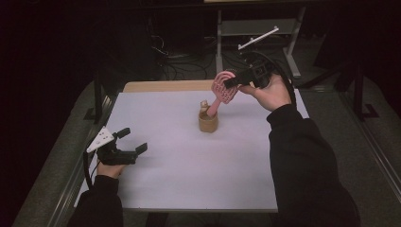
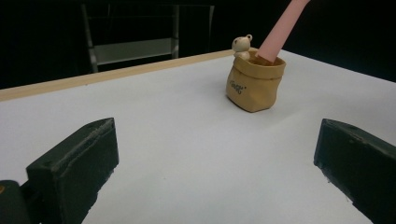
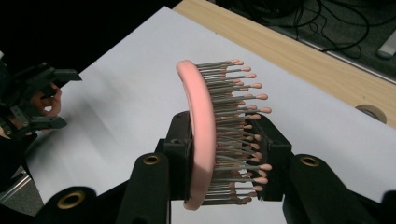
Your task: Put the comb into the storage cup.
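A pink hairbrush stands tilted, its handle reaching down into a small tan sack-shaped holder with a little bear figure on its rim. My right gripper is shut on the brush head, one jaw against the pink back and the other against the bristle tips. My left gripper rests low over the white table at the front left, open, with nothing between its jaws. It points toward the holder.
A white sheet covers the table, and a wooden strip shows along its far edge. A metal rack and cables lie on the floor beyond. A round hole sits in the wooden strip.
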Demonstrator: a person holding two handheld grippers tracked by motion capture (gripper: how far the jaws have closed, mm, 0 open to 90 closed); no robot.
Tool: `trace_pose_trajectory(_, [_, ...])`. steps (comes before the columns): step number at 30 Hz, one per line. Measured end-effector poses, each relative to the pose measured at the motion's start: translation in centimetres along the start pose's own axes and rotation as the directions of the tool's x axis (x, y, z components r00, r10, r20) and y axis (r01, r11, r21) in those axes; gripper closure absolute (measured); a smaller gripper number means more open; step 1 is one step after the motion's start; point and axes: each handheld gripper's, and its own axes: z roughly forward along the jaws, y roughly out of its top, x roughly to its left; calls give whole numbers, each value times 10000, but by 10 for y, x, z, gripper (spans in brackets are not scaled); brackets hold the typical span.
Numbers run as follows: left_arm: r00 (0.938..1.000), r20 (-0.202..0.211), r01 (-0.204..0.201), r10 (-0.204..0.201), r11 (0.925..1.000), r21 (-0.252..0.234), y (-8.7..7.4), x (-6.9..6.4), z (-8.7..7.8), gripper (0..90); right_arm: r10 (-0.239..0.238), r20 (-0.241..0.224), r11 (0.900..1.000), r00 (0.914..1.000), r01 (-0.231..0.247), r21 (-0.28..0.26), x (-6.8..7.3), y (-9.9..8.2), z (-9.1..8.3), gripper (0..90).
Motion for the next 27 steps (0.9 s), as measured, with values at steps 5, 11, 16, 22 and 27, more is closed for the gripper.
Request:
trace_pose_trajectory(5, [10000, 8, 4, -3, 9998, -183, 1, 0, -2, 0, 140, -114, 9999, 9998, -139, 99, -6, -3, 10, 627])
trace_pose_trajectory(11, [10000, 94, -33, 32, 10000, 45, 0, -1, 1, 0, 318, -127, 9994, 9994, -316, 167, -12, -6, 21, 627])
trace_pose_trajectory(16, [9998, 216, 0, 0, 10000, -6, 1, -2, 2, 0, 424, -174, 9990, 9989, -421, 165, -14, -8, 28, 626])
trace_pose_trajectory(22, [9999, 129, -45, 46, 10000, -81, 1, -2, 2, 0, 526, -210, 9984, 9984, -521, 239, -17, -10, 36, 626])
trace_pose_trajectory(27, [9998, 130, 128, -125, 9996, -251, 2, -2, 4, 0, 620, -272, 9979, 9977, -614, 206, -19, -11, 42, 626])
